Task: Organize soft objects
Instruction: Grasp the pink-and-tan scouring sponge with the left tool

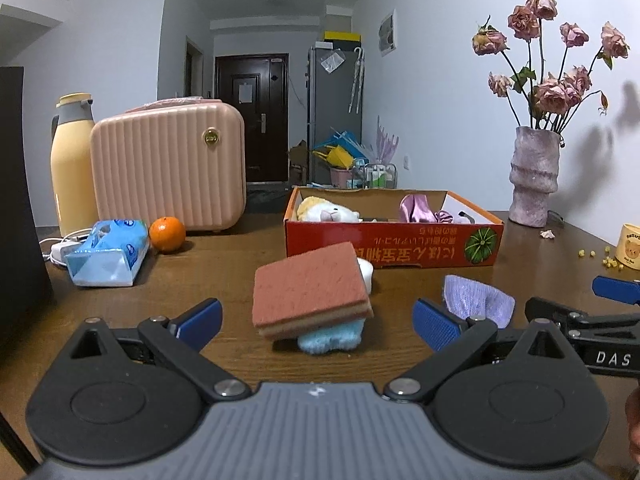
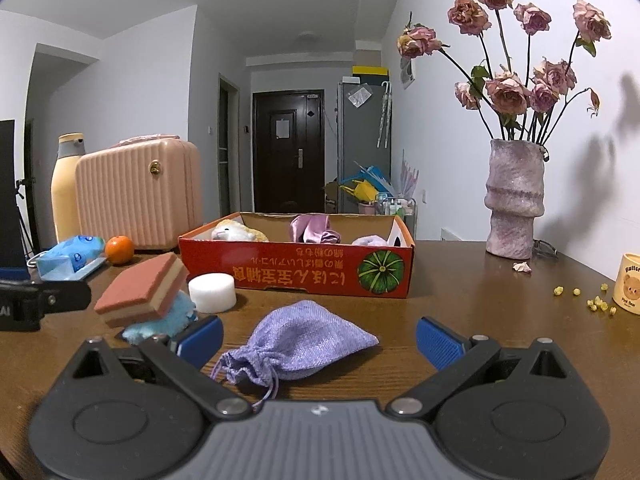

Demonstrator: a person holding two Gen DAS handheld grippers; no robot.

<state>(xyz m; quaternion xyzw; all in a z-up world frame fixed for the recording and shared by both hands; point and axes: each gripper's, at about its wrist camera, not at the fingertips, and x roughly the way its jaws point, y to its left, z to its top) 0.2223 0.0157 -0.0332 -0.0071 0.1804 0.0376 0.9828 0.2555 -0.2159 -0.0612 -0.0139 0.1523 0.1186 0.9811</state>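
Note:
A brown-topped sponge leans tilted on a light blue fluffy thing, straight ahead of my open, empty left gripper. A white foam cylinder stands behind them. A lilac drawstring pouch lies flat on the table between the jaws of my open, empty right gripper. The pouch also shows in the left wrist view. The red cardboard box behind holds a plush toy, a shiny purple cloth and a lilac item.
A pink case, a yellow thermos, a tissue pack and an orange stand at the left. A vase of dried roses, a bear cup and yellow crumbs are at the right.

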